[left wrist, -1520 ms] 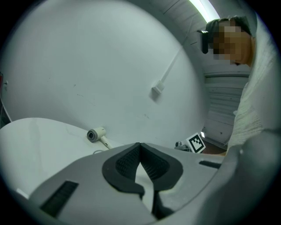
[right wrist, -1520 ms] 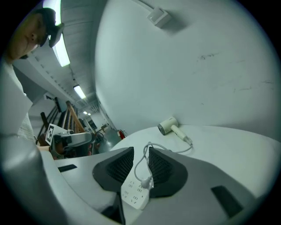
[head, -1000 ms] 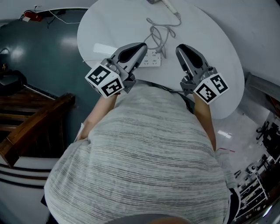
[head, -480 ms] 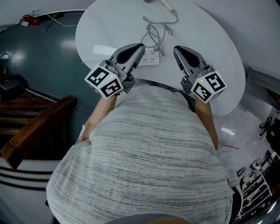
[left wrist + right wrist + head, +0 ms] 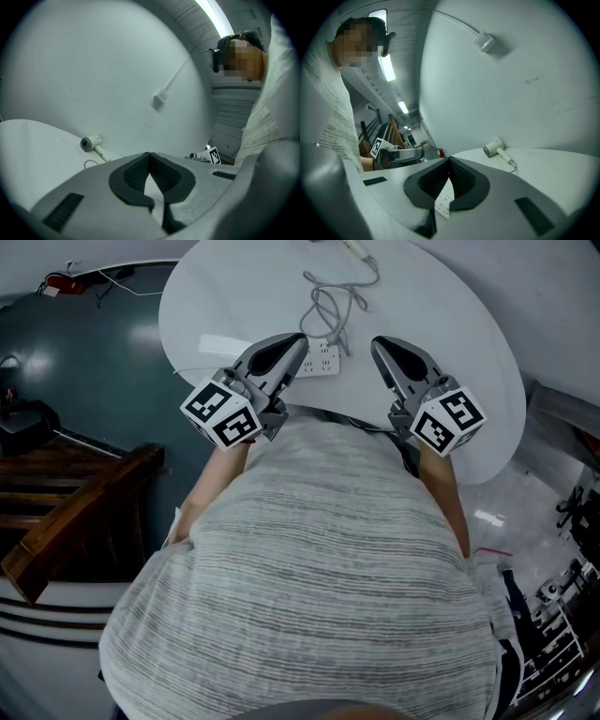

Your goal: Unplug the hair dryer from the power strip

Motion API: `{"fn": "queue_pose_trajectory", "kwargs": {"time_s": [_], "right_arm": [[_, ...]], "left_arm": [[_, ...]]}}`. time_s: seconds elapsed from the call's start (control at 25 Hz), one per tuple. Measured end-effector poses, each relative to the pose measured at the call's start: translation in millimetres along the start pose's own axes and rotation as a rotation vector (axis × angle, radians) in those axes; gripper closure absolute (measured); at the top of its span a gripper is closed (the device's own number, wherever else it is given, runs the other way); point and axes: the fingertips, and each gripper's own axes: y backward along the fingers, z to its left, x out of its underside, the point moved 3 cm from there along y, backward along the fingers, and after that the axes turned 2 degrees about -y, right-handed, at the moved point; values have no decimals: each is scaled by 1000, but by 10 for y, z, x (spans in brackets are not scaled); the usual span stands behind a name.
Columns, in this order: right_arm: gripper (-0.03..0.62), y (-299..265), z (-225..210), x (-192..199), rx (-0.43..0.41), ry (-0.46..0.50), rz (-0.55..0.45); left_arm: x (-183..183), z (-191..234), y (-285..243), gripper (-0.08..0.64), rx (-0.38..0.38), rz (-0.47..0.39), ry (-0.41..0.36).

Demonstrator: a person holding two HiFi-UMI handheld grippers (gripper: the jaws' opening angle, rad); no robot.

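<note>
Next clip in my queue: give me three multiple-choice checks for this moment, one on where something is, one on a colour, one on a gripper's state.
1. Where does the power strip lie?
A. on the white table
B. on the floor
C. on the wooden steps

2. What colour is the hair dryer?
A. black
B. white
C. red

3. How do the jaws of the left gripper stand?
A. wide apart
B. clamped on the cord
C. shut, with nothing between them

Answers:
1 A: the head view shows the strip flat on the tabletop, near the gripper tips.
2 B: both gripper views show a white dryer lying at the table's far side.
3 C: the left gripper view shows the ribbed pads meeting at the tips, with nothing caught between them.
</note>
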Motion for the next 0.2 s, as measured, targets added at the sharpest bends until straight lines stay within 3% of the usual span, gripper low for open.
{"fn": "queue_pose_trajectory", "kwargs": {"time_s": [0.2], "right_arm": [[568,9,5,38,-5,-2,8]], "left_arm": [[38,-16,9,554,2,2,-2]]}}
